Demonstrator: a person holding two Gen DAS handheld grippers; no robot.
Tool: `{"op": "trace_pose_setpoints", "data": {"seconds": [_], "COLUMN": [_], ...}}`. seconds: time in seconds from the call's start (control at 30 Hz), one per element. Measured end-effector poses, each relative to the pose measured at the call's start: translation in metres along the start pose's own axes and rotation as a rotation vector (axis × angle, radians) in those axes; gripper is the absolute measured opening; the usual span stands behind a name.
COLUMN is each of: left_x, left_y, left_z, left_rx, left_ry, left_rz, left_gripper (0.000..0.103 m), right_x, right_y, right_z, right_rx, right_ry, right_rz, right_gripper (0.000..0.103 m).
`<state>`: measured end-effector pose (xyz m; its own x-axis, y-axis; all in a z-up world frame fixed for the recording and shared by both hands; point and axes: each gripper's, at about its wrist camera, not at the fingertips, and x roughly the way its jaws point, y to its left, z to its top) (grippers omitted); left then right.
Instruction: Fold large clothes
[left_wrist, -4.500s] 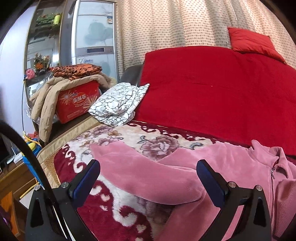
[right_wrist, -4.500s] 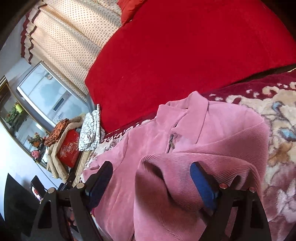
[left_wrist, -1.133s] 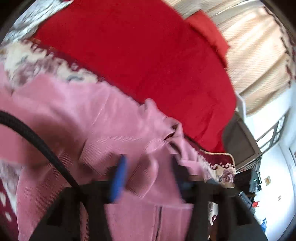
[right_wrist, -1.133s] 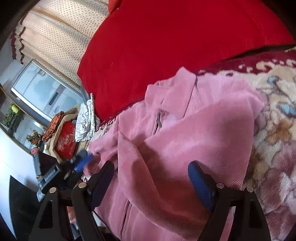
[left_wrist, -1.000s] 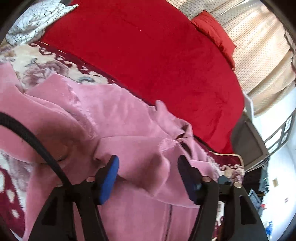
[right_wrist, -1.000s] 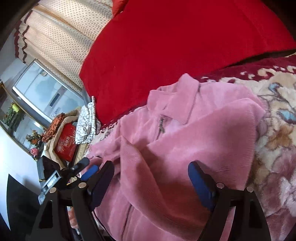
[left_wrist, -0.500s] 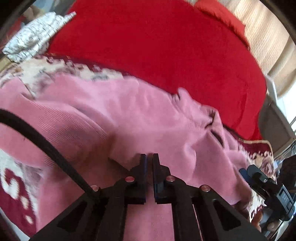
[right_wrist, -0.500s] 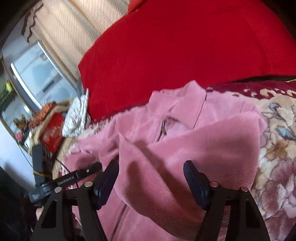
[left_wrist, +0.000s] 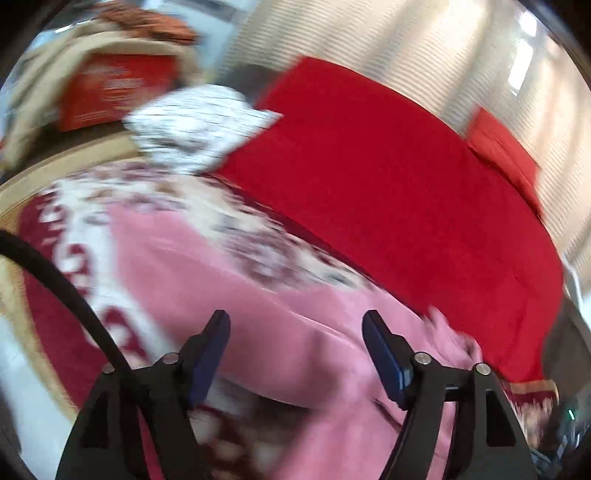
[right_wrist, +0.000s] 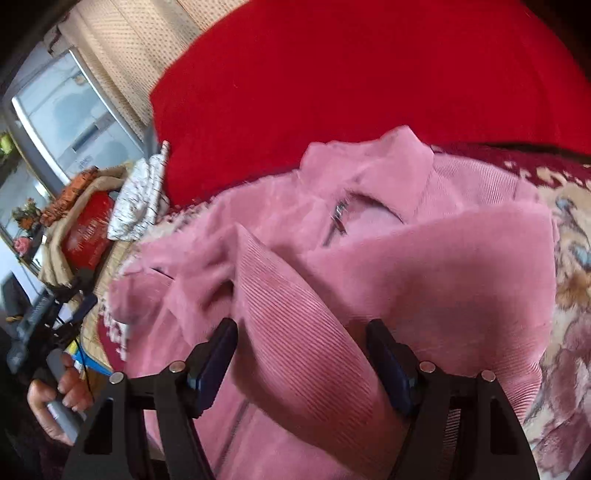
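A pink corduroy jacket (right_wrist: 424, 266) lies on a floral blanket (right_wrist: 569, 295), collar toward the red sofa back, both sleeves folded across its front. My right gripper (right_wrist: 301, 352) is open and hovers over the folded right sleeve (right_wrist: 295, 314), jaws on either side of it, holding nothing. My left gripper (left_wrist: 295, 343) is open and empty over the jacket's left part (left_wrist: 258, 295); that view is blurred by motion. The left gripper (right_wrist: 79, 306) and the hand holding it also show at the left edge of the right wrist view.
A red sofa back (left_wrist: 388, 184) with a red cushion (left_wrist: 506, 155) rises behind the jacket. A white patterned cloth (left_wrist: 199, 125), a red box (left_wrist: 114, 88) under beige and orange clothes, and a cabinet (right_wrist: 66, 118) stand at the left.
My left gripper was shut on the left sleeve half a second ago; now it is open and has swung away to the left. My right gripper dropped closer to the folded sleeve.
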<state>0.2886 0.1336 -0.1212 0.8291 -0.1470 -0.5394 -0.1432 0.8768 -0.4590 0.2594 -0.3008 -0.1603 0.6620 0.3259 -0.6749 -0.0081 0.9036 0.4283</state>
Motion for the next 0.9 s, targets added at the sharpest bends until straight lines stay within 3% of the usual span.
{"op": "trace_pose_setpoints", "data": {"seconds": [0.1,0.23,0.4,0.53,0.57,0.63,0.7,0.8,0.87,0.9], "left_x": [0.005,0.027,0.05,0.074,0.08,0.089,0.098,0.097,0.087,0.082], "left_y": [0.053,0.101,0.104,0.094,0.093,0.094,0.099,0.11,0.112,0.113], "left_z": [0.011,0.013,0.012,0.018,0.02,0.021,0.021,0.018,0.017,0.018], "left_rx": [-0.188,-0.405,-0.483,-0.438,-0.425,-0.42,-0.441,-0.556,-0.619,-0.625], "left_ry": [0.011,0.064,0.127,0.157,0.156,0.168,0.194,0.214,0.199,0.185], "left_rz": [0.021,-0.03,-0.145,-0.18,-0.186,-0.19,-0.175,-0.166,-0.165,-0.151], "left_gripper": [0.082,0.082,0.082,0.079,0.072,0.034,0.023,0.023,0.033,0.049], "right_x": [-0.017,-0.027,-0.027,-0.028,-0.029,-0.031,-0.032,-0.034,-0.037,-0.038], "right_y": [0.003,-0.002,-0.009,-0.009,-0.01,-0.011,-0.014,-0.019,-0.022,-0.023], "right_z": [0.003,0.006,0.008,0.008,0.008,0.007,0.007,0.008,0.009,0.009], "right_rx": [-0.002,0.04,0.077,0.07,0.067,0.06,0.059,0.057,0.064,0.07], "right_ry": [-0.09,-0.158,-0.169,-0.18,-0.183,-0.187,-0.19,-0.192,-0.199,-0.202], "right_rz": [0.042,0.051,0.054,0.057,0.054,0.052,0.047,0.043,0.044,0.047], "right_gripper": [0.076,0.081,0.081,0.081,0.081,0.081,0.081,0.081,0.081,0.081]}}
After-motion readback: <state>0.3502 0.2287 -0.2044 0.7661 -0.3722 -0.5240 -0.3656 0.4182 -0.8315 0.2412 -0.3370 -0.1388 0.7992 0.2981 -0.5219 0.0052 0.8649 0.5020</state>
